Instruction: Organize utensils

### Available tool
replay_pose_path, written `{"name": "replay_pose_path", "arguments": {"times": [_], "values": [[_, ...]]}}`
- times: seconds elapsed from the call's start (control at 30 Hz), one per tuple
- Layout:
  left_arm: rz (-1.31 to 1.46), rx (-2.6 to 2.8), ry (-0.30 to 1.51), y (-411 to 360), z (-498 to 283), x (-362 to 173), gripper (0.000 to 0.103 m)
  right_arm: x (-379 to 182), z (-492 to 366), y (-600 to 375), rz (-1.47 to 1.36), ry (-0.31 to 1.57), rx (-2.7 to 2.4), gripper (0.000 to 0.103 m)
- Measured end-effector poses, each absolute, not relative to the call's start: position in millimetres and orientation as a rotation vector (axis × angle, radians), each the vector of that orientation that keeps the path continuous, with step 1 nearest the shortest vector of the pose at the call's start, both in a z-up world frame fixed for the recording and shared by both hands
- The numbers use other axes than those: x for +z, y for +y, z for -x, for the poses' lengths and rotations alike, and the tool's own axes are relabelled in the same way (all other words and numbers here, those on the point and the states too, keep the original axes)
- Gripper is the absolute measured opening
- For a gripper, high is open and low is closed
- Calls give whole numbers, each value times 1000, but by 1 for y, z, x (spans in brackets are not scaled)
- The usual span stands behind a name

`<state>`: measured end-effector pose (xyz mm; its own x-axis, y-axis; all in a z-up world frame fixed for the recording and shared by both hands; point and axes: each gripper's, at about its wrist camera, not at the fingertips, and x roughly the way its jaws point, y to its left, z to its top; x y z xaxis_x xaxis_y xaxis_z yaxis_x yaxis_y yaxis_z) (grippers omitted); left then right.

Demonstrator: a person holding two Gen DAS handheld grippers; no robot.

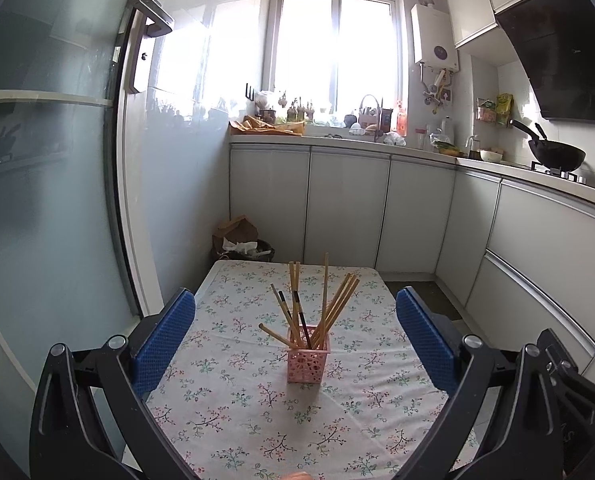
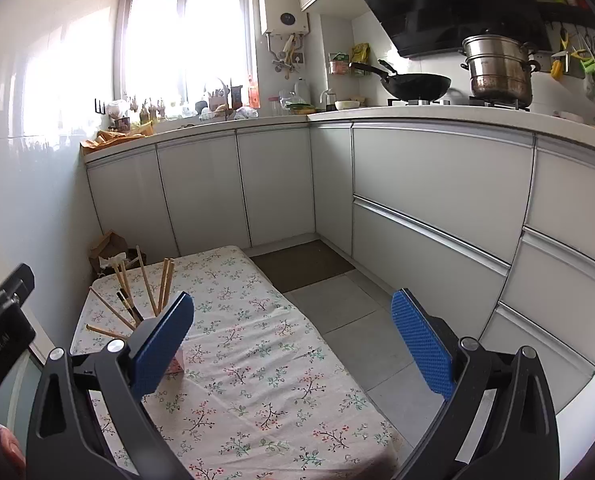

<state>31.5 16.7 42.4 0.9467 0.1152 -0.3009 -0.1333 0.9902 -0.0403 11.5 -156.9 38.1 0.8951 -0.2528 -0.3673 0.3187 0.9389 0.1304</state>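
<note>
A pink lattice holder point(image 1: 308, 359) stands upright on the floral tablecloth point(image 1: 237, 400), filled with several wooden chopsticks point(image 1: 339, 306) and two dark ones point(image 1: 300, 318). My left gripper point(image 1: 295, 340) is open, its blue pads wide apart on either side of the holder and nearer the camera, holding nothing. In the right wrist view the chopsticks point(image 2: 147, 284) fan up behind the left pad, which hides most of the holder point(image 2: 177, 364). My right gripper point(image 2: 293, 344) is open and empty, to the right of the holder above the table point(image 2: 257, 380).
Grey-white kitchen cabinets point(image 2: 433, 192) run along the back and right. A wok point(image 2: 415, 84) and a steel pot point(image 2: 497, 68) sit on the stove. A bin with paper point(image 1: 243, 246) stands beyond the table's far edge. A glass door point(image 1: 49, 160) borders the left side.
</note>
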Motion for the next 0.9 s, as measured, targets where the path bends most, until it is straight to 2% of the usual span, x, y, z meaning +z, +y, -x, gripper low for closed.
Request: {"name": "replay_pose_path", "arguments": {"times": [0.9], "values": [[68, 114, 397, 16, -42, 32, 96, 37, -14, -159, -215, 375, -271, 97]]}}
